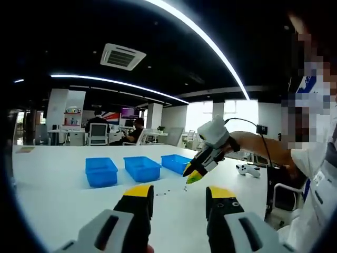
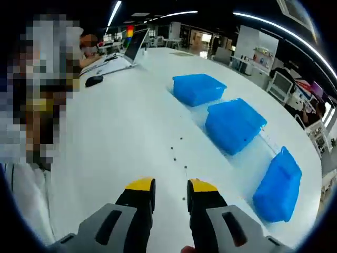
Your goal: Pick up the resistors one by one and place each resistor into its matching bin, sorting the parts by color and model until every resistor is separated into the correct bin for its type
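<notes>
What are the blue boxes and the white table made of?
The blue bins look like plastic: bright, even colour, smooth moulded walls, slightly glossy. The table looks like a smooth white laminate or painted top, with a soft sheen; the exact material is unclear.

Bright, even indoor light falls from long ceiling light strips that bend into arcs under strong fisheye distortion; windows at the back are blown out to white. The white table shows soft glare and faint shadows; distant furniture looks slightly soft.
</notes>
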Demonstrator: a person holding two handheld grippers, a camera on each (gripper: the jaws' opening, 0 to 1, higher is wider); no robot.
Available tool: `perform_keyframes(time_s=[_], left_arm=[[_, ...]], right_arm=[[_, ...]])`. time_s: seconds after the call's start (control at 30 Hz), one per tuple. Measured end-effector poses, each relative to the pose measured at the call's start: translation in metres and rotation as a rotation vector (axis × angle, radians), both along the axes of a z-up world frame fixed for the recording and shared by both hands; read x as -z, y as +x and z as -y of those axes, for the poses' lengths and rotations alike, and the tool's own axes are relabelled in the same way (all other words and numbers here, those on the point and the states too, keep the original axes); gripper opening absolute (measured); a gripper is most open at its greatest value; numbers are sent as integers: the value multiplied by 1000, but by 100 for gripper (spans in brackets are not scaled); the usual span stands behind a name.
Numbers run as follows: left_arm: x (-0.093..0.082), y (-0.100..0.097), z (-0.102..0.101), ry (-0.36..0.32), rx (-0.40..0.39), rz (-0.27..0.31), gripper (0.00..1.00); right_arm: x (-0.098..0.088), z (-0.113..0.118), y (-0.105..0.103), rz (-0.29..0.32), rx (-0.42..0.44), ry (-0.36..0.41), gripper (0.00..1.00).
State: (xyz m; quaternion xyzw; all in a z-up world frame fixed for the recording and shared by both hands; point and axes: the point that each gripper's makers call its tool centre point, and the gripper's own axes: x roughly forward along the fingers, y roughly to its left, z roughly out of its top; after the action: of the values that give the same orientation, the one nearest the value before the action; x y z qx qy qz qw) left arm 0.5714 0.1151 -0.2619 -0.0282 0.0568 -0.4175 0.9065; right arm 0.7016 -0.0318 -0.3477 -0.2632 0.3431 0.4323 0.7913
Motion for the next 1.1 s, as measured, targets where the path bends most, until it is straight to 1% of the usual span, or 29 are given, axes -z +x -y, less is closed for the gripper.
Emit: perform_keyframes(time_s=[0.07, 0.13, 0.17, 0.27, 0.37, 0.47, 0.53, 0.57, 0.6, 0.63, 0.7, 0.87, 0.9, 0.93, 0.97, 1.0, 1.03, 1.07, 1.1], left_arm=[[0, 0, 0, -1, 1, 1, 41], [0, 0, -1, -2, 0, 0, 41], [0, 1, -2, -3, -2, -1, 41], [0, 2, -3, -3, -8, -2, 41], [0, 2, -3, -5, -9, -1, 41], [1, 3, -3, -3, -11, -3, 41], [2, 3, -4, 7, -17, -1, 41], [2, 3, -4, 10, -18, 1, 41], [1, 3, -4, 9, -17, 3, 41], [1, 3, -3, 7, -16, 4, 41], [0, 3, -4, 4, -14, 6, 41], [1, 3, -3, 5, -16, 2, 41], [1, 3, -3, 6, -15, 1, 41], [1, 2, -2, 6, -13, 3, 41], [0, 1, -2, 6, -11, 4, 41], [-1, 0, -2, 6, -11, 6, 41], [-3, -1, -2, 8, -12, 12, 41], [-5, -2, -3, 8, -12, 17, 41], [-5, -2, -3, 8, -11, 19, 41]], right_arm=[[9, -2, 14, 8, -13, -38, 26], [19, -5, 23, -14, -20, -58, 26], [24, -6, 24, -26, -25, -71, 26], [34, -10, 29, -64, -27, -86, 25], [42, -11, 35, -81, -17, -98, 23], [47, -13, 38, -95, -15, -110, 23], [50, -13, 42, -103, -14, -115, 23], [47, -14, 44, -115, -11, -101, 23], [48, -14, 47, -116, -5, -103, 24], [48, -15, 37, -131, -2, -98, 23], [49, -15, 35, -144, -1, -95, 21], [50, -17, 30, -144, -35, -109, 16], [50, -19, 31, -147, -39, -109, 15], [50, -18, 33, -139, -37, -110, 6], [50, -13, 42, -93, -19, -138, 5], [48, -19, 38, -131, -41, -101, 5], [48, -19, 40, -132, -59, -94, 4], [48, -19, 40, -133, -58, -91, 4], [47, -18, 53, -139, -48, -81, 4]])
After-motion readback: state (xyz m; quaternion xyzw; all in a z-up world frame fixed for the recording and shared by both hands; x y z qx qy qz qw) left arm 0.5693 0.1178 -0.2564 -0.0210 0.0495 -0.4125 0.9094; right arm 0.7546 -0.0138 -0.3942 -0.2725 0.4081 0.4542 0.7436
